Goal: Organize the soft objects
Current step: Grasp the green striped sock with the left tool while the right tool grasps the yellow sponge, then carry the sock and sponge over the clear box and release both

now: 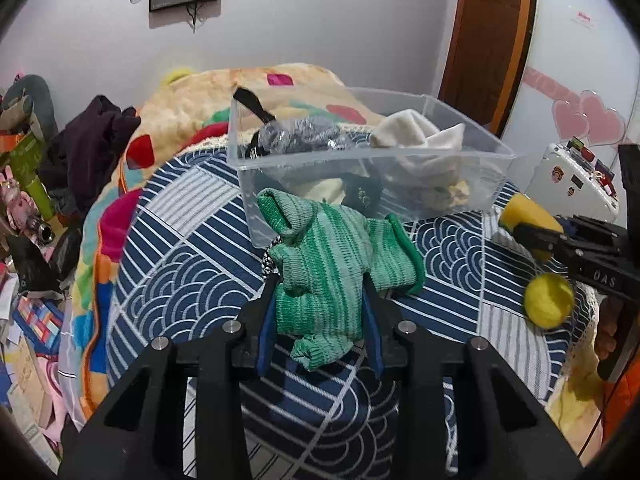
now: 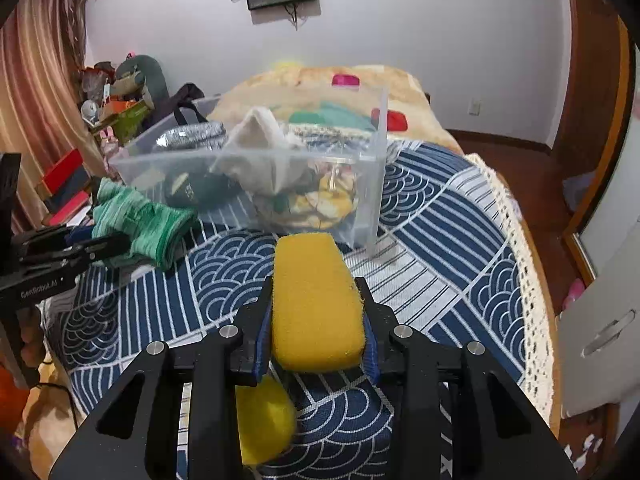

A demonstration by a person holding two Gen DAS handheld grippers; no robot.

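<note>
My left gripper (image 1: pixel 320 280) is shut on a green knitted cloth (image 1: pixel 332 264) and holds it above the bed just in front of the clear plastic bin (image 1: pixel 496 184); cloth and gripper also show in the right wrist view (image 2: pixel 140 228). My right gripper (image 2: pixel 316 284) is shut on a yellow sponge (image 2: pixel 314 296), held above the patterned bedspread in front of the bin (image 2: pixel 376 184). The sponge shows in the left wrist view (image 1: pixel 524 212) at the right. The bin holds a white cloth (image 1: pixel 412 132), a grey knitted item (image 1: pixel 304 136) and other soft things. A yellow ball (image 1: pixel 548 300) lies on the bed under the right gripper.
A blue and white patterned bedspread (image 1: pixel 180 272) covers the bed, with a colourful blanket (image 1: pixel 192 92) behind the bin. Dark clothes (image 1: pixel 88 140) and clutter sit at the left. A white suitcase (image 1: pixel 572 176) and a drawer unit (image 2: pixel 600 320) stand at the right.
</note>
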